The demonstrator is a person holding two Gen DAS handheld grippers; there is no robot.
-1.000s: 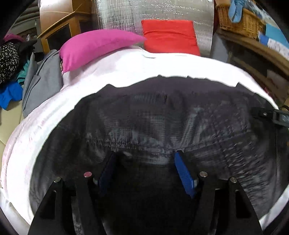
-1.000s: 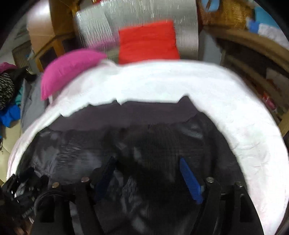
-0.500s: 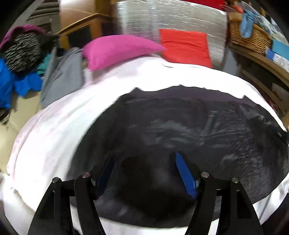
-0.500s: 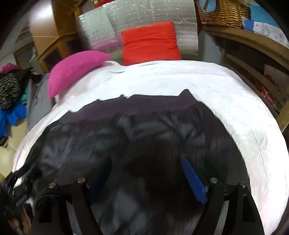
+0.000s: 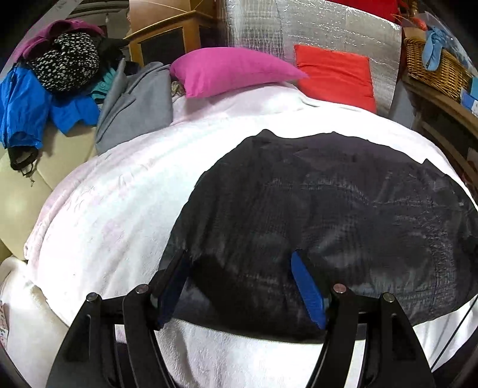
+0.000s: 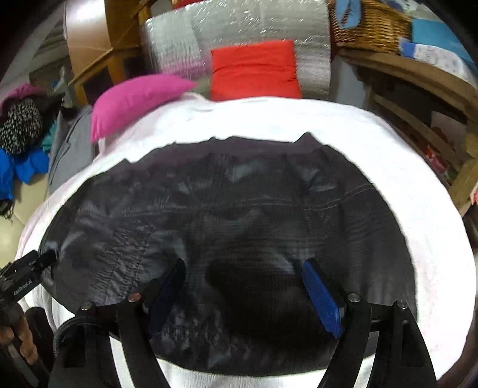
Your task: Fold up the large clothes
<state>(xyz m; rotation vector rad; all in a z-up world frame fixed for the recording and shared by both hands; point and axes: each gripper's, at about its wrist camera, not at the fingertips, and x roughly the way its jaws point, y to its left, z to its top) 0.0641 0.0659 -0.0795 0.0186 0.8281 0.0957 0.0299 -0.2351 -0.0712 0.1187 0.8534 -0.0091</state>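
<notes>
A large black garment [image 5: 328,215] lies spread flat on a white blanket [image 5: 119,209] over the bed; it also shows in the right wrist view [image 6: 239,215]. My left gripper [image 5: 239,268] is open and empty, hovering over the garment's near left part. My right gripper [image 6: 245,274] is open and empty above the garment's near middle. The left gripper's body [image 6: 24,274] shows at the left edge of the right wrist view, by the garment's left edge.
A pink pillow [image 5: 233,71] and a red pillow [image 5: 334,77] lie at the bed's far end against a silver foil panel [image 5: 313,27]. A grey garment [image 5: 137,101] and a pile of clothes [image 5: 53,77] lie left. A wicker basket [image 5: 433,65] sits on wooden shelves right.
Both grippers have pulled back and up from the garment, open the whole time. The left one has shifted left, so more white blanket and the clothes pile show.
</notes>
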